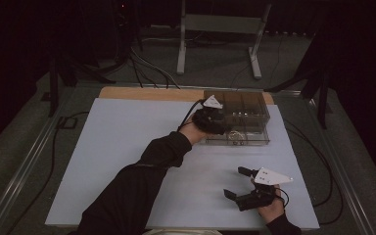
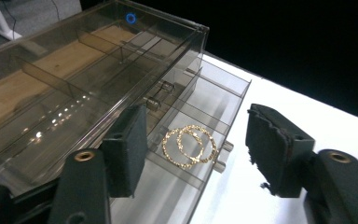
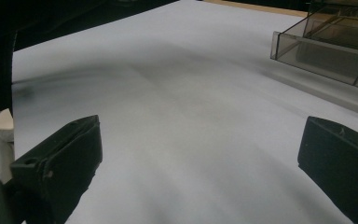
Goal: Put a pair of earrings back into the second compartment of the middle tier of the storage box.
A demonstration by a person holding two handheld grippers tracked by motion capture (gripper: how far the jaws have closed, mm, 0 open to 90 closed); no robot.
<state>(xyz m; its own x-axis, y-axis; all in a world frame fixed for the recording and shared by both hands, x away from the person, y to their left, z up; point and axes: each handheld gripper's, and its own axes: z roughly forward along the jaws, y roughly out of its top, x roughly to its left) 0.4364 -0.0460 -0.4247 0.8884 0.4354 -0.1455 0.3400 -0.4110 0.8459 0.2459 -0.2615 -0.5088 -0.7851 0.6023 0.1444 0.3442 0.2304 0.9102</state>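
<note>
A smoky clear organiser box (image 1: 245,113) stands at the back right of the white board, with one shallow drawer (image 2: 216,100) pulled out. Two gold hoop earrings (image 2: 189,144) lie overlapping in one compartment of that drawer. My left gripper (image 1: 210,120) hovers at the box's front left. In the left gripper view my left gripper (image 2: 199,119) stands open just above the earrings, its pads (image 2: 128,140) clear of them. My right gripper (image 1: 236,182) rests open near the front right edge. The right gripper (image 3: 196,154) has only white board between its jaws, with the box's corner (image 3: 326,44) beyond.
The white board (image 1: 127,147) covers the table, and a wooden strip (image 1: 147,93) shows along its back edge. Cables (image 1: 61,132) trail off both sides. A metal stand (image 1: 220,29) sits on the floor behind the table. A sleeved forearm (image 1: 142,181) crosses the middle of the board.
</note>
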